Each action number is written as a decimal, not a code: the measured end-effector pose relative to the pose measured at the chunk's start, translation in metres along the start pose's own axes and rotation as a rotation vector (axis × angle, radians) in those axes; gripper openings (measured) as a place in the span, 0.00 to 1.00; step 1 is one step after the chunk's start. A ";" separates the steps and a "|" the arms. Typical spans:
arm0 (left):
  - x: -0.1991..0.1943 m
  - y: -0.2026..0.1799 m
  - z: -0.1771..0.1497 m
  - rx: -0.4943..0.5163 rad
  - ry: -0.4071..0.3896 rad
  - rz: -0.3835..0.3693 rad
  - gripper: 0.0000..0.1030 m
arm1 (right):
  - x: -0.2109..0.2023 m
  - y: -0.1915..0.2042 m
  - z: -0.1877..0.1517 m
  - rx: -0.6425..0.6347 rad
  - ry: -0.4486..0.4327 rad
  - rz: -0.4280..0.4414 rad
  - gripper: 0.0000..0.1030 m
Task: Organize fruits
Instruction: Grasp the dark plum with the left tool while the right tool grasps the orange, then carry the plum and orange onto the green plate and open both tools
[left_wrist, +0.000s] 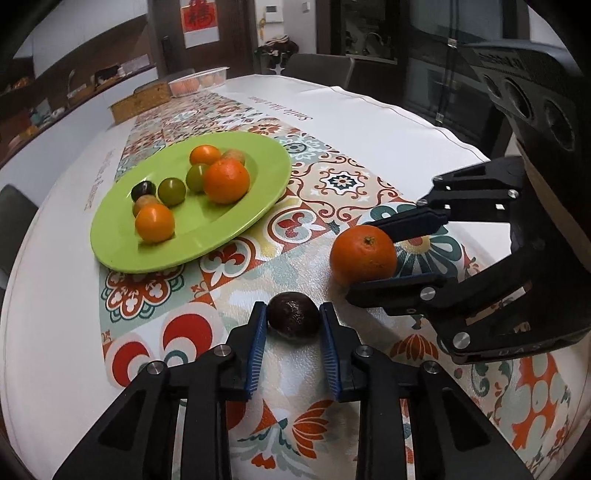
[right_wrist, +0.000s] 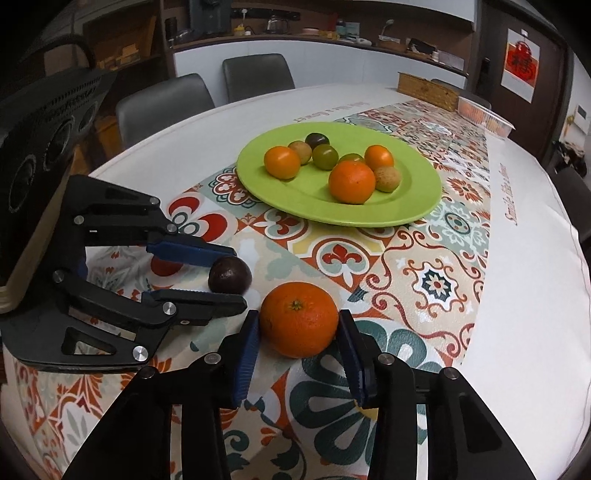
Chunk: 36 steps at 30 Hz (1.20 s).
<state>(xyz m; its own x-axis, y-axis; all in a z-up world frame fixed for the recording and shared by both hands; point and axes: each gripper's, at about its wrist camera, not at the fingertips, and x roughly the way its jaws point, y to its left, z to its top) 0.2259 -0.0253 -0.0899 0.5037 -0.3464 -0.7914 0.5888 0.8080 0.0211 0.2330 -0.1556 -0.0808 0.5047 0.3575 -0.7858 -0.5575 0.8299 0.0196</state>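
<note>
A green plate (left_wrist: 258, 162) (right_wrist: 417, 199) holds several small fruits: oranges, green ones, tan ones and a dark one. My left gripper (left_wrist: 292, 314) (right_wrist: 236, 275) is shut on a dark round fruit (left_wrist: 293, 318) (right_wrist: 229, 275) that rests on the tablecloth. My right gripper (right_wrist: 298, 325) (left_wrist: 364, 254) is shut on a large orange (right_wrist: 298, 319) (left_wrist: 364, 254), which also rests on the cloth. Both grippers are near the table's front, short of the plate.
The patterned tablecloth (left_wrist: 332, 177) covers a long table. A wicker box (left_wrist: 140, 101) (right_wrist: 428, 90) and a clear container of oranges (left_wrist: 199, 79) (right_wrist: 484, 112) stand at the far end. Grey chairs (right_wrist: 255, 75) line the far side.
</note>
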 end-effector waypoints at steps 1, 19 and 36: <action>-0.001 0.000 0.000 -0.014 0.001 0.000 0.28 | -0.001 -0.001 -0.001 0.007 -0.004 -0.003 0.41; -0.066 -0.003 0.014 -0.183 -0.130 0.105 0.28 | -0.053 -0.004 0.011 0.096 -0.129 -0.041 0.41; -0.108 0.020 0.050 -0.240 -0.250 0.184 0.28 | -0.086 0.001 0.057 0.093 -0.258 -0.067 0.41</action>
<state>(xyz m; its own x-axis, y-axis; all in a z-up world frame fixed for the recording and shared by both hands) 0.2154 0.0044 0.0262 0.7433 -0.2666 -0.6136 0.3242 0.9458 -0.0183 0.2270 -0.1615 0.0224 0.6963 0.3876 -0.6041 -0.4601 0.8870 0.0388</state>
